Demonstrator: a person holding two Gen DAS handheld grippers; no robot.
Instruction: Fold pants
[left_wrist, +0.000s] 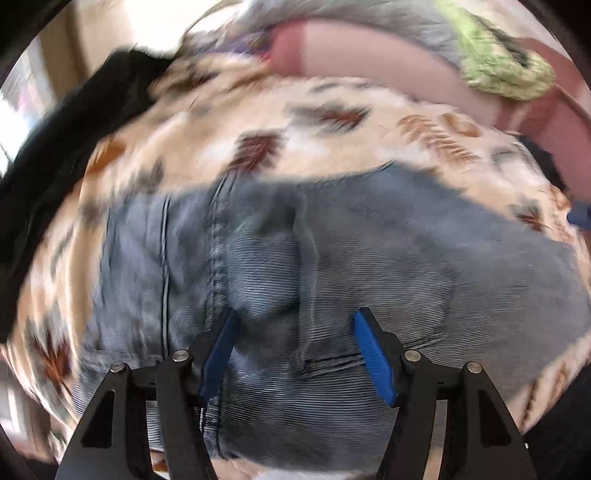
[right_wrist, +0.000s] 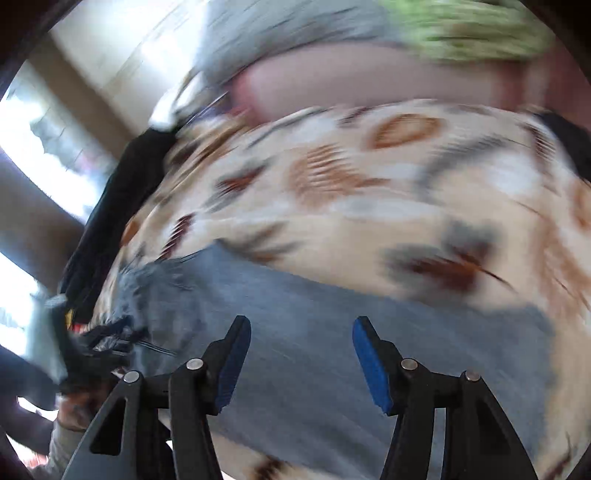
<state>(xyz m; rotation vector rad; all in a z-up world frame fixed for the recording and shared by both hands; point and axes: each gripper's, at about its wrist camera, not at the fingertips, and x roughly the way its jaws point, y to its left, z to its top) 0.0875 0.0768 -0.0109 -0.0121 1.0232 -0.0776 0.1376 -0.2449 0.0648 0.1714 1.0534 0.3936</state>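
On top of a cream blanket with brown and grey leaf print (left_wrist: 332, 110), faded blue denim pants (left_wrist: 369, 251) lie spread flat, seams and a pocket edge visible. Left gripper (left_wrist: 293, 317) hangs over the denim, blue-padded fingers (left_wrist: 373, 354) spread apart, nothing between them. Right gripper (right_wrist: 301, 325) likewise spread wide over the plain denim (right_wrist: 332, 332), pinching nothing. Black cloth (left_wrist: 74, 129) bunched at the blanket's left edge. Beyond the blanket: pink cushion (left_wrist: 369, 55), grey fabric (left_wrist: 351, 18), green knitted item (left_wrist: 498, 66). Both views motion-blurred.
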